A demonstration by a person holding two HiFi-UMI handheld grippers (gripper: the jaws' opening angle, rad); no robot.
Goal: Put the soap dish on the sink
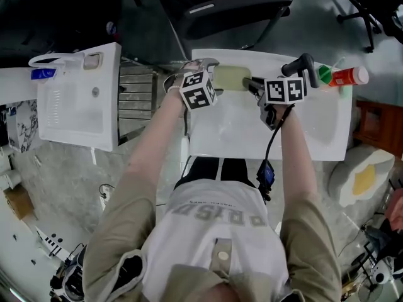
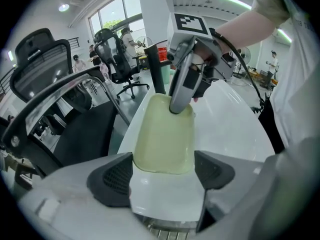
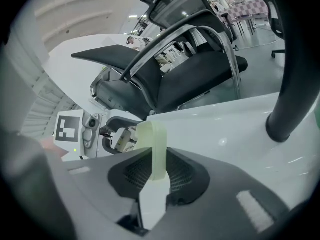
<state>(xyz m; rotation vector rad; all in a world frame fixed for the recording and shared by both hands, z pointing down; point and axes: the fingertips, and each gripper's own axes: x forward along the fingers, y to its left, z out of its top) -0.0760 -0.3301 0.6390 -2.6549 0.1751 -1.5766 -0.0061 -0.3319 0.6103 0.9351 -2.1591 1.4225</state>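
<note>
The pale yellow-green soap dish (image 1: 231,78) hangs low over the back rim of the white sink (image 1: 302,137), held between both grippers. My left gripper (image 1: 211,77) is at the dish's left end. In the left gripper view the dish (image 2: 162,134) fills the gap between both pads (image 2: 117,176), which press on its sides. My right gripper (image 1: 255,85) is shut on the rim at the dish's right end. That rim shows edge-on (image 3: 154,144) between the right gripper's jaws. The black faucet (image 1: 301,65) stands just right of the right gripper.
A red bottle with a green cap (image 1: 345,76) lies on the sink's back right corner. A second white sink unit (image 1: 75,106) stands to the left, across a gap. A black office chair (image 1: 233,8) stands behind the sink.
</note>
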